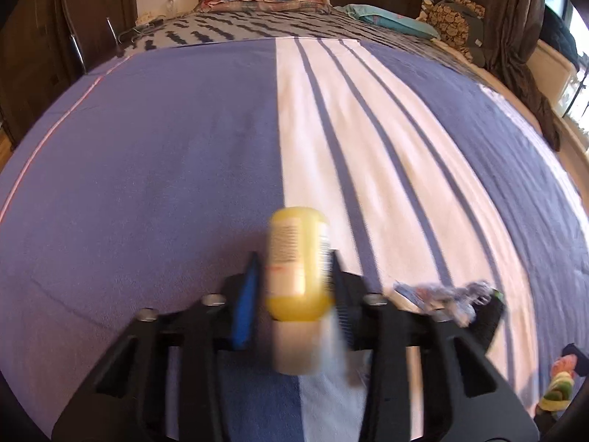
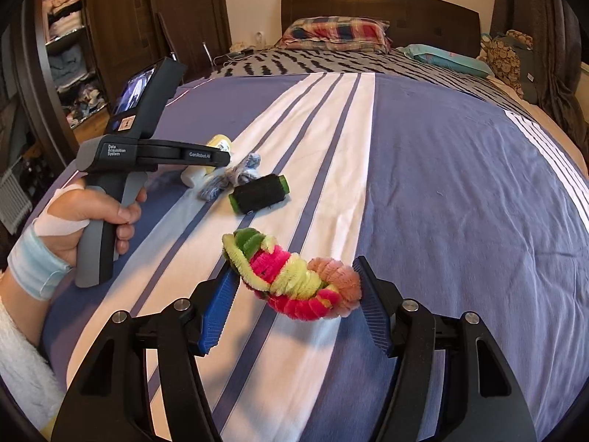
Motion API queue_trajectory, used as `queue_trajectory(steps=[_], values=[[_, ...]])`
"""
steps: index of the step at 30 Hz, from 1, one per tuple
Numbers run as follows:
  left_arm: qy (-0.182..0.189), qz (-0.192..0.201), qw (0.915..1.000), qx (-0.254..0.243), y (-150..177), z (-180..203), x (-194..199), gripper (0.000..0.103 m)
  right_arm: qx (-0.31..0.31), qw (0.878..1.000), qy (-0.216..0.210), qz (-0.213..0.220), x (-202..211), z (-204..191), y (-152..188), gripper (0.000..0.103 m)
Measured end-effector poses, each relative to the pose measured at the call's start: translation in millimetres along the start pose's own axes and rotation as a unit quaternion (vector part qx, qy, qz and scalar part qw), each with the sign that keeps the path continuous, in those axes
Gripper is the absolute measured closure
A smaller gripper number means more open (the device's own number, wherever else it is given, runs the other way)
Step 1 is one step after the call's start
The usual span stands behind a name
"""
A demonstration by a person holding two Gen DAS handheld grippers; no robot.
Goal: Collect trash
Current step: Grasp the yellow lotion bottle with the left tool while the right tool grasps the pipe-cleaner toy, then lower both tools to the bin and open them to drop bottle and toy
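Observation:
My left gripper (image 1: 294, 258) is shut on a yellow bottle (image 1: 297, 269) with a white cap, blurred, just above the striped bedspread (image 1: 147, 165). The bottle also shows in the right wrist view (image 2: 217, 145), partly hidden behind the left gripper body (image 2: 162, 154). My right gripper (image 2: 294, 269) is shut on a bundle of pink, yellow and green pipe cleaners (image 2: 294, 280), which also shows in the left wrist view (image 1: 557, 386). A crumpled blue-white wrapper (image 2: 230, 178) (image 1: 441, 294) and a black thread spool (image 2: 259, 193) (image 1: 489, 316) with green ends lie on the bed between the grippers.
The bed carries a plaid pillow (image 2: 335, 33) and a teal pillow (image 2: 445, 57) by the dark headboard (image 2: 379, 7). A wardrobe with folded clothes (image 2: 70, 44) stands left. Dark curtains (image 1: 515, 18) hang right.

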State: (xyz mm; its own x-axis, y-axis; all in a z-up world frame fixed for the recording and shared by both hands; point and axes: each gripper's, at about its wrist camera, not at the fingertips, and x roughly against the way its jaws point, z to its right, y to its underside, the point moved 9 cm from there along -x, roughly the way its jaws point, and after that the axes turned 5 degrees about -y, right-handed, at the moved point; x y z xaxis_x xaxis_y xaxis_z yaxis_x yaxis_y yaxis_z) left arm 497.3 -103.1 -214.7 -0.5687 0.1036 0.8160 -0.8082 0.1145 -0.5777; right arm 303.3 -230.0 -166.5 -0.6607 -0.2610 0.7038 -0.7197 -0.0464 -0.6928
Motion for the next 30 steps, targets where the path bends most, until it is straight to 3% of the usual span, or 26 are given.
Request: queue_trajectory(steps=[10, 21, 30], values=[[0.002, 0.003, 0.9999, -0.01, 77.8, -4.1, 64.7, 0.074, -0.015, 1.0, 0.013, 0.02, 39.9, -13.0, 24.0, 0.039], [0.019, 0.085, 0.9953, -0.043, 159.1, 21.2, 206.2, 0.074, -0.034, 0.998, 0.034, 0.049, 109.5, -29.2, 62.1, 0.039], [0.045, 0.112, 0.9915, -0.049, 219.8, 43.4, 273.2, 0.074, -0.038, 0.996, 0.04, 0.075, 159.4, -53.9, 95.9, 0.039]])
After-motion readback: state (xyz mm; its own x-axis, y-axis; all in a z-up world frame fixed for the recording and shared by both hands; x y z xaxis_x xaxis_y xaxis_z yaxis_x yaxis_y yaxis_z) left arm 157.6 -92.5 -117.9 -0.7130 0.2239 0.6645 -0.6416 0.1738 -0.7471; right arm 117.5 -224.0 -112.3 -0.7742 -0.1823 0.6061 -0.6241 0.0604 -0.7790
